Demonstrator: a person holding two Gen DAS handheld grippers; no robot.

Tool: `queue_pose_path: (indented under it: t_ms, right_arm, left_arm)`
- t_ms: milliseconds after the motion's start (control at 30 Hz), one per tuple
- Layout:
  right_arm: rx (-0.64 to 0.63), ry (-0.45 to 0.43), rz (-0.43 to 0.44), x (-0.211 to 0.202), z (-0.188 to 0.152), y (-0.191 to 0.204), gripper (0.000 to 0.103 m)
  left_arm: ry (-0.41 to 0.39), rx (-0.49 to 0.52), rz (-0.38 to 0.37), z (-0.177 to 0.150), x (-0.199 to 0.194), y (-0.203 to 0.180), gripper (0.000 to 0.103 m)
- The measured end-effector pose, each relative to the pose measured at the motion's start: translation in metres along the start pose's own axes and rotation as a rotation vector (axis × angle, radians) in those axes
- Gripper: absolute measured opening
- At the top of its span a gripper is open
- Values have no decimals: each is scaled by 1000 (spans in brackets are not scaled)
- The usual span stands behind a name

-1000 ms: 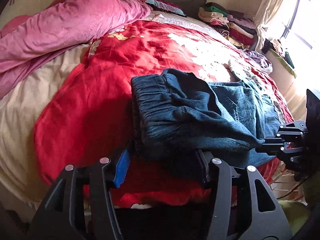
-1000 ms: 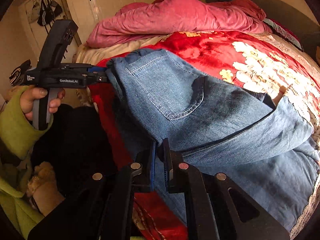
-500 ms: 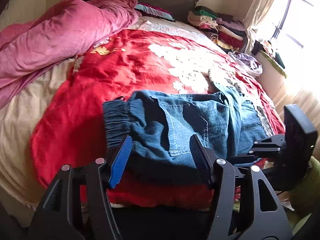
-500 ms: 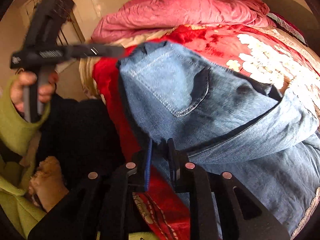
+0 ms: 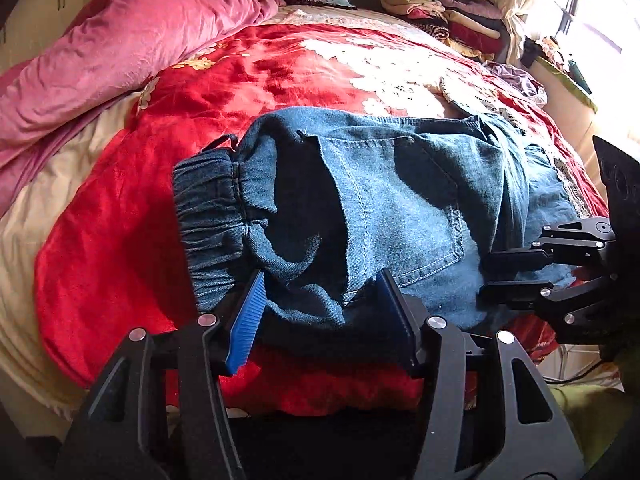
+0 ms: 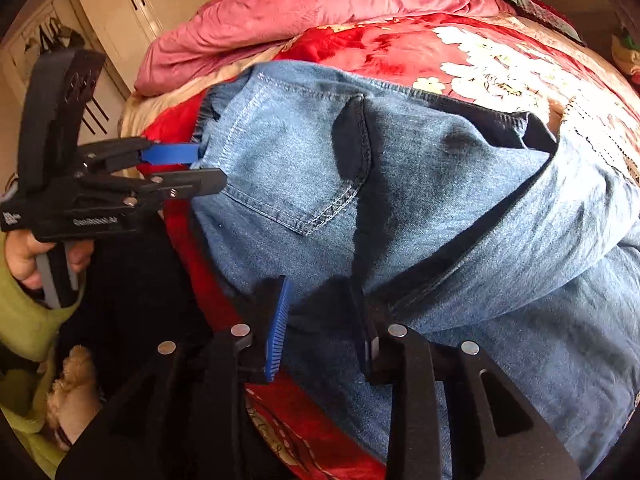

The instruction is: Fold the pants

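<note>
the left tool (image 5: 320, 304) stands about half open and is closing a little, its blue ribbed pads on either side of a bunched fold of denim at the near edge of the pants (image 5: 392, 200); the pads do not look pressed onto the cloth. from the right wrist view the same left tool (image 6: 200, 168) shows side on, held in a hand (image 6: 36, 256) with a green sleeve, its tips at the waistband corner.

the right tool (image 6: 324, 320) is opening, its jaws standing narrowly apart, with a dark fold of the pants' near edge lying between them and no firm pinch visible. in the left wrist view the right tool (image 5: 496, 276) reaches in from the right edge, tips against the denim.

the pants are blue jeans, folded into a thick bundle on a red floral bedspread (image 5: 280, 72) near the foot edge of the bed. their long axis runs side to side across the bed: the gathered elastic waistband points to the left in the left wrist view, and the legs trail to the right. a back pocket faces up.

a pink quilt (image 5: 120, 52) is heaped at the far left, and a stack of folded clothes (image 5: 440, 12) sits at the far corner by the window.
</note>
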State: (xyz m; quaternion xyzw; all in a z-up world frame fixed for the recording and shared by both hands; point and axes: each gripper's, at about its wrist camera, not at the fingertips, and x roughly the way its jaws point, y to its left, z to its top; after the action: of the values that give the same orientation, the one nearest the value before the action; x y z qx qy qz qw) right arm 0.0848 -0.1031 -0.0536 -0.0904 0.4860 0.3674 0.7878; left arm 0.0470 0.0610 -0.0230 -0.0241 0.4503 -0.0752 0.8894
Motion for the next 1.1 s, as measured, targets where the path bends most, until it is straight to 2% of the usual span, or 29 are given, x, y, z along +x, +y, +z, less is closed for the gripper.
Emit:
queue_pose_path:
  t_ms: [133, 267, 433, 567, 633, 900, 1100]
  right_arm:
    - [3, -100, -10, -37, -2, -6, 45]
    - [58, -184, -89, -73, -1, -29, 50]
    - [126, -232, -179, -86, 4, -53, 55]
    - [155, -261, -225, -93, 6, -71, 55]
    - [177, -270, -245, -97, 7, -79, 67]
    - [184, -277, -295, -96, 30, -105, 67]
    - [202, -269, -298, -83, 57, -129, 67]
  left_arm:
    - [-37, -48, -35, 6, -21, 1, 48]
    - [-95, -42, -49, 14, -47, -8, 48]
    - [-108, -10, -101, 23, -55, -31, 52]
    - [-58, 10, -195, 24, -39, -54, 52]
    - [-29, 12, -249, 25, -29, -66, 52]
    - [73, 51, -407, 33, 5, -113, 52]
    - [145, 16, -436, 43, 38, -119, 47]
